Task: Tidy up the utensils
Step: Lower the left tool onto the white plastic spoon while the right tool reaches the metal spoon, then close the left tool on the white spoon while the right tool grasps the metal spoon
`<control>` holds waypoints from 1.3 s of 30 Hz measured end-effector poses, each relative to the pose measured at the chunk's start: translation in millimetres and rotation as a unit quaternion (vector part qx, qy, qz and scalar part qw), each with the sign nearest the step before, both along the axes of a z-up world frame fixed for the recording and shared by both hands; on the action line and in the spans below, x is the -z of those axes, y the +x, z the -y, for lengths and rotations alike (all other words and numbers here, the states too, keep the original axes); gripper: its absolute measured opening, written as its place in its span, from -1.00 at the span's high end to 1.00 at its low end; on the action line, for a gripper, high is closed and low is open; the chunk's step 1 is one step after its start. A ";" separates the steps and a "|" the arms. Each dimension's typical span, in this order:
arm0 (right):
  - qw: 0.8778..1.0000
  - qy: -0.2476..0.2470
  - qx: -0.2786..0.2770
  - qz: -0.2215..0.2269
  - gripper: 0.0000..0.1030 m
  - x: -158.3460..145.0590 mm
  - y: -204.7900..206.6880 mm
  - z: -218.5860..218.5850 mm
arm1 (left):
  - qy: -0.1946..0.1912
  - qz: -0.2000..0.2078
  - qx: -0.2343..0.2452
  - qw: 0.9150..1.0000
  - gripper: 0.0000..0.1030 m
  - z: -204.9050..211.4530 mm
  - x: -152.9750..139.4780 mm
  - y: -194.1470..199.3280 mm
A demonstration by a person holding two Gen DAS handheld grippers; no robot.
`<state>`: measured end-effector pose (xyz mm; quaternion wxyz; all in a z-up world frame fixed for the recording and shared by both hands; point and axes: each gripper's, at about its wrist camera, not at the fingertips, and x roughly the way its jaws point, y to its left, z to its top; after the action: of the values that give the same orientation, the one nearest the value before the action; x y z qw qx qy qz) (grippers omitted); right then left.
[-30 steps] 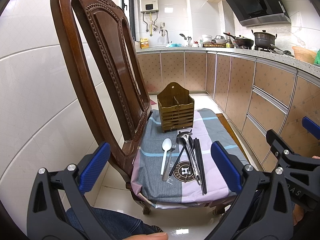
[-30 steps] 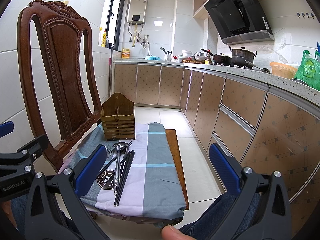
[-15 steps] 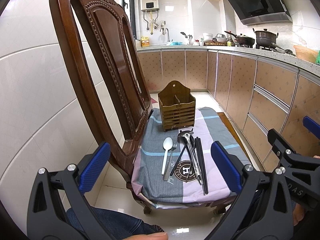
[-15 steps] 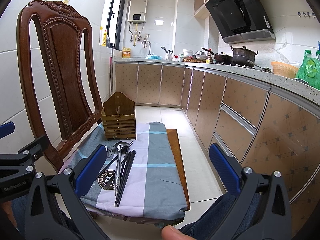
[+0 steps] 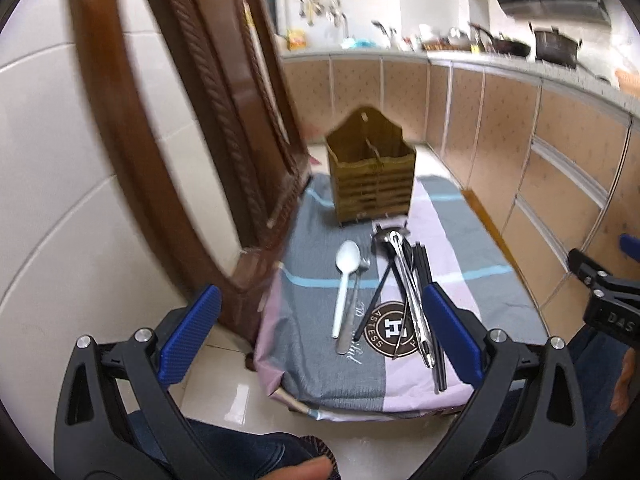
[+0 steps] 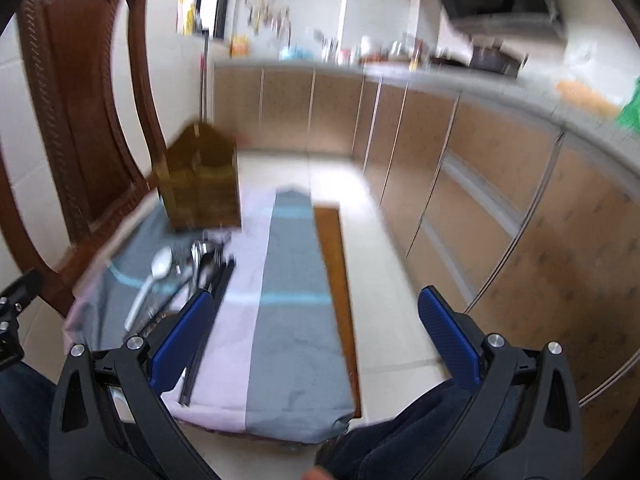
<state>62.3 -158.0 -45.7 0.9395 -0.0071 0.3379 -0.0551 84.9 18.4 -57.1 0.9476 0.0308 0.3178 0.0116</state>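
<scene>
We see a wooden chair (image 5: 188, 128) whose seat is covered by a grey and pink cloth (image 5: 452, 240) with thin blue stripes and a round logo. At the back of the seat a wooden caddy (image 5: 370, 176) stands upright on the cloth. In front of it lie a white spoon (image 5: 344, 280), a metal spoon (image 5: 354, 304) just beside it, a ladle (image 5: 404, 280) and black chopsticks (image 5: 430, 304), all lengthwise.

- Utensil holder (image 5: 370, 172): slatted wood, matt.
- Chair (image 5: 192, 92): dark carved wood, glossy.
- Seat cover (image 5: 460, 248): matt cloth.
- Spoon (image 5: 344, 280): smooth white plastic.
- Ladle (image 5: 404, 276): shiny metal.
- Chopsticks (image 5: 430, 304): black, matt.
- Floor (image 5: 236, 392): glossy tile.
</scene>
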 end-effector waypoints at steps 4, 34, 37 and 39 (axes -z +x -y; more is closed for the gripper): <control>0.999 0.014 -0.005 -0.039 0.07 28.0 41.6 4.4 | 0.021 -0.044 0.014 0.999 -0.79 9.9 25.4 49.4; 0.952 0.058 -0.163 -0.253 0.99 108.3 242.2 -57.7 | 0.006 -0.245 0.063 0.968 -0.47 20.0 149.5 262.2; 0.949 0.077 -0.161 -0.261 0.96 110.8 242.8 -53.5 | 0.012 -0.256 0.060 0.965 -0.44 18.0 156.2 266.0; 0.948 0.088 -0.158 -0.262 0.73 111.0 242.7 -49.9 | 0.008 -0.258 0.060 0.964 -0.45 19.6 160.2 270.6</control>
<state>305.0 -108.2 -156.7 0.8116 0.0087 0.5700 0.1277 355.5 -1.2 -217.3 0.8322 0.0598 0.5489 -0.0513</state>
